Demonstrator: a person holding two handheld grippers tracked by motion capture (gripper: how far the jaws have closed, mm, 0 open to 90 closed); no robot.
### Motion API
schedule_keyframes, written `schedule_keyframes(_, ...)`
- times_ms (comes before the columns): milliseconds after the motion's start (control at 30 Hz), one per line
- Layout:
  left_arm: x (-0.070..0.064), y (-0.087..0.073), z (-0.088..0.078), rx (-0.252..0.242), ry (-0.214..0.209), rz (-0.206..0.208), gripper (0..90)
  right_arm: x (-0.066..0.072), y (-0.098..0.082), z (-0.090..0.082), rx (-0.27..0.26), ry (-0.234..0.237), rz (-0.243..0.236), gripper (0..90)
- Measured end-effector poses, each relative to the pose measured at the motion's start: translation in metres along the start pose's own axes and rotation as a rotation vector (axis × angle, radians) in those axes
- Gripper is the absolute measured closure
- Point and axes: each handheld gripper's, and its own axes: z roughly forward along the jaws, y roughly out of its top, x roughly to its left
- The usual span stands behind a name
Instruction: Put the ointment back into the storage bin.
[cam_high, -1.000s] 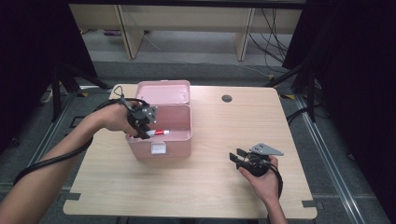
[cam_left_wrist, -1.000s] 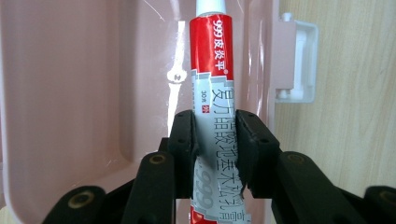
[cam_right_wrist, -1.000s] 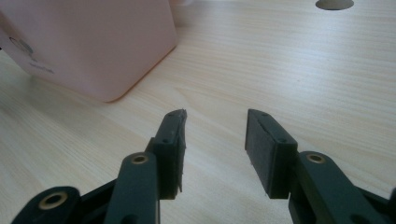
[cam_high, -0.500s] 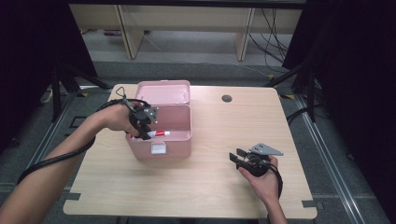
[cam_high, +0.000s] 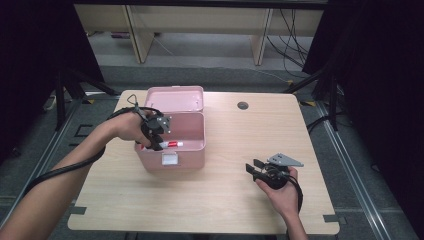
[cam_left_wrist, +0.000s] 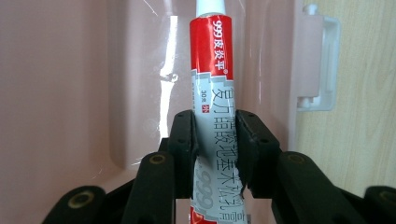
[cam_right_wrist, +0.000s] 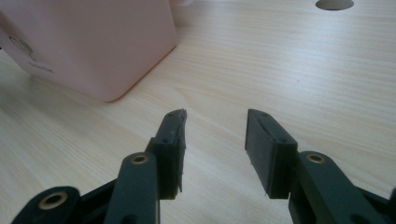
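In the high view, a pink box (cam_high: 175, 142) stood on the left half of the wooden counter (cam_high: 215, 200), its lid (cam_high: 176, 99) swung up and back. The left gripper (cam_high: 156, 141) hung over the box's left wall, tilted down into the opening, with a person's left hand (cam_high: 126, 126) behind it. It held a red-and-white tube (cam_high: 170, 144), which lay roughly level just inside the box, near its front wall, its white cap pointing toward the box's right side. A white latch (cam_high: 170, 159) sat on the outside of the box's front wall. The right gripper (cam_high: 256, 169) rested well to the right of the box, near the counter's front edge, held by the right hand (cam_high: 281, 192); its jaws pointed back toward the box. A round dark hole (cam_high: 243, 105) marked the counter to the right of the lid.

In the left gripper view, the left gripper (cam_left_wrist: 215, 140) was clamped on the tube (cam_left_wrist: 212, 79), both pads pressing its silver printed body below the red band. The box's pink inner wall (cam_left_wrist: 70, 84) lay behind the tube, and the latch (cam_left_wrist: 317, 65) showed at the box's rim on the right.

In the right gripper view, the right gripper (cam_right_wrist: 215, 135) stood with its jaws apart, nothing between them, above bare counter (cam_right_wrist: 280, 70). A corner of the box (cam_right_wrist: 93, 46) rose to the upper left of the jaws.
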Motion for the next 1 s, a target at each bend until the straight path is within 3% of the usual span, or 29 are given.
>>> schedule_keyframes(600, 0.002, -0.001, 0.006, 0.008, -0.015, -0.013, 68.5, 0.0, 0.0, 0.0, -0.013, -0.002, -0.02, 59.0)
schedule_keyframes(733, 0.003, -0.001, 0.008, 0.014, -0.013, -0.001, 68.5, 0.001, 0.0, 0.0, -0.003, 0.015, 0.004, 59.1)
schedule_keyframes(1000, 0.004, 0.0, 0.012, 0.021, -0.018, -0.004, 68.5, 0.0, 0.0, 0.0, -0.006, 0.016, 0.005, 59.0)
